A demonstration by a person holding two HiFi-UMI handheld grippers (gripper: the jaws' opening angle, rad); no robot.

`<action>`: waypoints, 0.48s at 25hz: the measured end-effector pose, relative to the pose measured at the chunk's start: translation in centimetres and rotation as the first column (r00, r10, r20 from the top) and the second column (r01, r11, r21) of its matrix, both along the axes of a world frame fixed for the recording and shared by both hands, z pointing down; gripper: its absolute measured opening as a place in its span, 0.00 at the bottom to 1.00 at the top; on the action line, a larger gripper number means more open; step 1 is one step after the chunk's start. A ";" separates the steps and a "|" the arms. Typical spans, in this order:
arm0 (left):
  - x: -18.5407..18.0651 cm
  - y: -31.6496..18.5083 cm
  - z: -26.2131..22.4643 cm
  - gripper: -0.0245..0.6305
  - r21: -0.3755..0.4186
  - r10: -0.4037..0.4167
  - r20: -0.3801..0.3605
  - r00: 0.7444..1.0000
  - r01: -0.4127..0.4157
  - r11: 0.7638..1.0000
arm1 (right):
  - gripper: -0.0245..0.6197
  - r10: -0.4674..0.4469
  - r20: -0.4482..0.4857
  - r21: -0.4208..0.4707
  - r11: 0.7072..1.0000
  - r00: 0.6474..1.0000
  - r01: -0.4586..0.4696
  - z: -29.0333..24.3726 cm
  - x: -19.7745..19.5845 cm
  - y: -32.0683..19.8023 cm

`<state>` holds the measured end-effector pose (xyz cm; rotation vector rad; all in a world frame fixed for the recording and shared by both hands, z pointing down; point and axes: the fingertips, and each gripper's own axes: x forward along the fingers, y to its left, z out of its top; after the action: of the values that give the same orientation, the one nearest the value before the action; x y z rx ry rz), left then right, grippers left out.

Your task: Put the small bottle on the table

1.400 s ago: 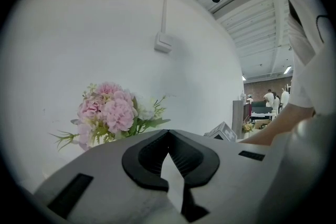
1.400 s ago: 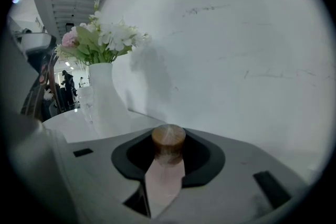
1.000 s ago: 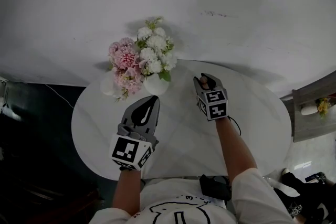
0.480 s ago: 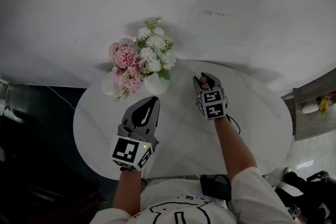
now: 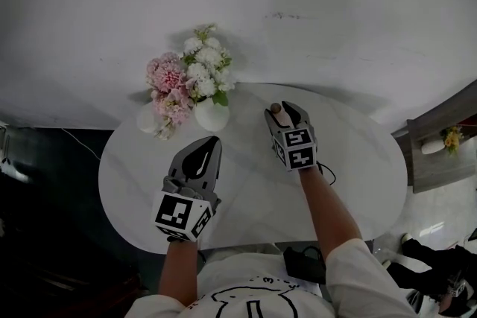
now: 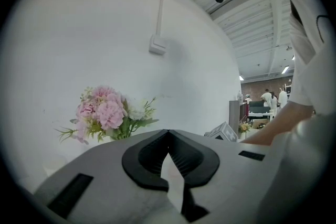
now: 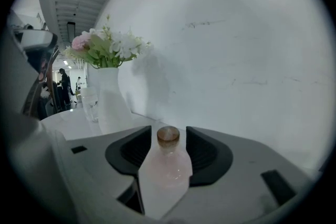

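The small clear bottle [image 7: 167, 162] with a brown cap stands upright between the jaws of my right gripper [image 7: 169, 129]. Those jaws have just been opening, and a gap shows on each side of the cap. The bottle's base is hidden behind the gripper body. In the head view the bottle [image 5: 276, 109] sits at the tip of the right gripper [image 5: 282, 112], over the far part of the round white table [image 5: 358, 167]. My left gripper [image 5: 214, 140] rests lower left on the table, shut and with nothing in it [image 6: 168, 132].
A white vase of pink and white flowers [image 5: 209, 115] stands at the table's far left, close to the wall, with a smaller glass [image 5: 147, 119] beside it. Both show left of the bottle in the right gripper view: vase [image 7: 108, 99], glass [image 7: 90, 103]. A shelf [image 5: 440, 153] stands at right.
The right gripper's jaws have spread apart around the bottle, whose cap now shows free at their tip. The head view has shifted slightly. The left gripper has stayed put.
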<state>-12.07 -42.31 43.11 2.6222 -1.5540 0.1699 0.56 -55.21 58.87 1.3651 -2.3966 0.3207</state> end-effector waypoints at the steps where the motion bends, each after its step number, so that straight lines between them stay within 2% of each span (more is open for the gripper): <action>1: 0.2 0.3 0.0 0.04 0.002 0.001 -0.005 1.000 -0.001 1.000 | 0.37 -0.001 0.002 0.005 1.000 1.000 0.001 -0.4 0.2 0.4; 6: 1.3 1.9 -0.2 0.04 0.007 0.009 -0.018 1.000 -0.009 1.000 | 0.37 -0.030 0.030 0.013 0.999 0.999 0.030 -2.2 1.0 3.4; 9: 1.7 2.7 -0.8 0.04 0.017 0.008 -0.018 1.000 -0.007 1.000 | 0.29 -0.038 0.048 0.033 0.999 0.998 0.036 -3.5 1.4 5.1; 12: 1.9 3.6 -1.3 0.04 0.028 -0.002 -0.021 1.000 0.003 1.000 | 0.29 -0.038 0.058 0.057 0.998 0.998 0.035 -4.9 2.0 6.6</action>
<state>-10.15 -38.72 41.77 2.6346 -1.5642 0.1212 2.52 -48.59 53.96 1.3519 -2.4938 0.2895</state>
